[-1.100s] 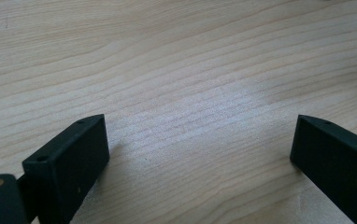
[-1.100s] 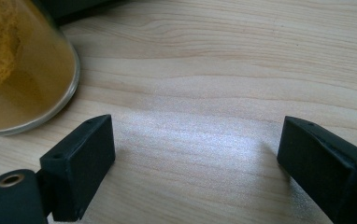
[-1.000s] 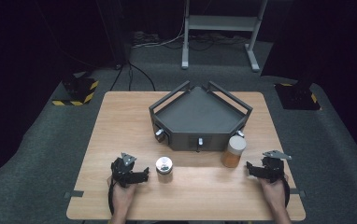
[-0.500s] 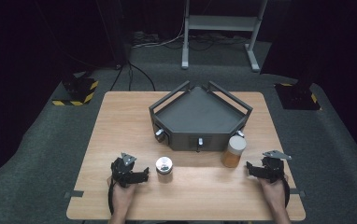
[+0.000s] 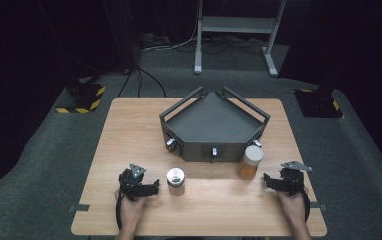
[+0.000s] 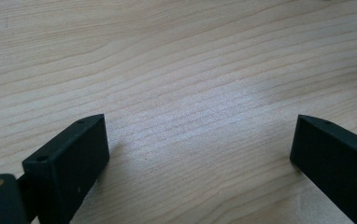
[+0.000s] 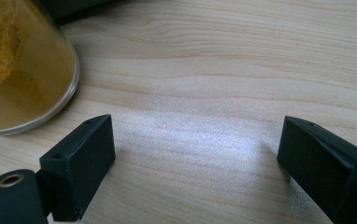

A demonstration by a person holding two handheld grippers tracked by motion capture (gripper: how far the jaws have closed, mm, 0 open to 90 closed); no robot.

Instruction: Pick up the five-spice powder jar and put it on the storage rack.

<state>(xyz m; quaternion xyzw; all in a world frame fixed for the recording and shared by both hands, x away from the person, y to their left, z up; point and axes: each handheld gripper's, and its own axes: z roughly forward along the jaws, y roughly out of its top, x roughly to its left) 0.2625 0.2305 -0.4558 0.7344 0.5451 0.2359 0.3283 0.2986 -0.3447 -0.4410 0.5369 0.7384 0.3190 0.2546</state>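
Left tongs (image 5: 151,188) rest at lower left of the pale wooden tabletop (image 5: 129,130), jaws spread wide, empty, beside a small silver-lidded jar (image 5: 175,178). Right tongs (image 5: 270,179), lower right, likewise gape empty near an amber-filled clear jar (image 5: 249,162) fronting the dark angular metal tray (image 5: 214,120).

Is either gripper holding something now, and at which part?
Nothing is held. The left gripper and the right gripper are both open, with bare table between their jaws.

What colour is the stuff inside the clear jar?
Yellow-orange powder in the clear jar, best in right gripper view.
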